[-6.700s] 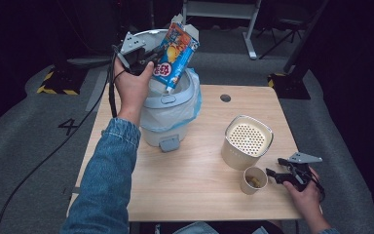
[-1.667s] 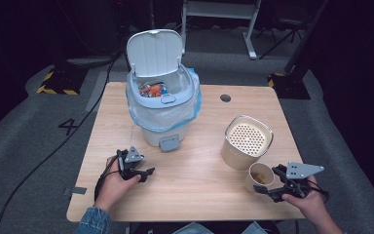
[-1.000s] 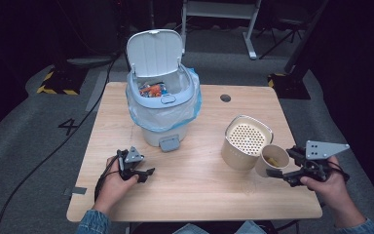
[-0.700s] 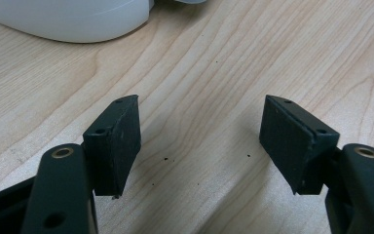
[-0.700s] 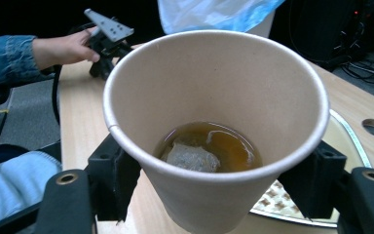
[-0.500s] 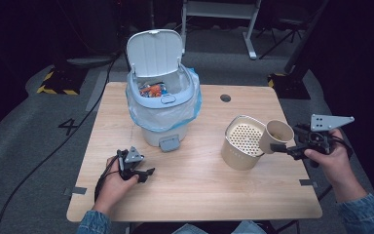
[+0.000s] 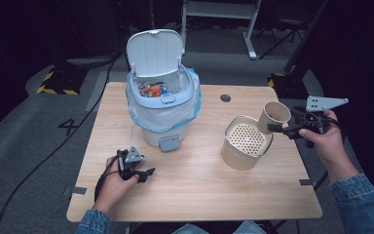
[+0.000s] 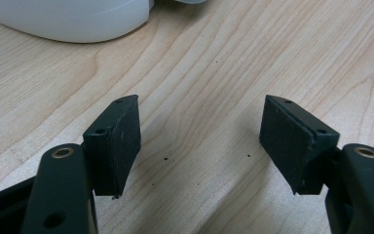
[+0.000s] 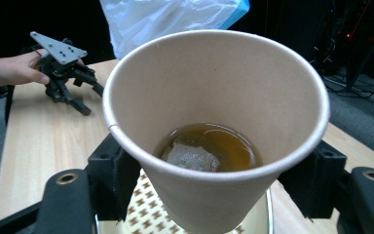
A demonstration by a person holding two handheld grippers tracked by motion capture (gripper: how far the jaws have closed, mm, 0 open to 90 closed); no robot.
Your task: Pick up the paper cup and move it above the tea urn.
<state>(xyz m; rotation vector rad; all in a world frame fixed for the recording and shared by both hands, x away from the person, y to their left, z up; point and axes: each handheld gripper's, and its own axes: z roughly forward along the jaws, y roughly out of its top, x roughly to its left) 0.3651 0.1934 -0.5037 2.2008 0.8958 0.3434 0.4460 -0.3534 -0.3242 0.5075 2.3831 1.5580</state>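
- My left gripper (image 7: 143, 174) rests on the smooth wooden table (image 7: 199, 190), jaws apart with nothing between them.
- The white plastic bin (image 7: 163, 105), lid up, wears a soft crinkly liner.
- The round perforated strainer (image 7: 244, 143) looks rigid.
- My right gripper (image 9: 214, 180) clamps the paper cup (image 9: 214, 122) over the strainer, tilted. The cup is thin, crushable and light, with tea and a teabag (image 9: 192, 157) inside; I'd judge a gentle mid-wall grip safest.

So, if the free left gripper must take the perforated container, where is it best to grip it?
Probably the rim of the perforated container: one jaw inside, one outside, coming from above on its left side. It stands upright and open, its body looks wider than the left gripper opens, and the paper cup hovers over its right edge.
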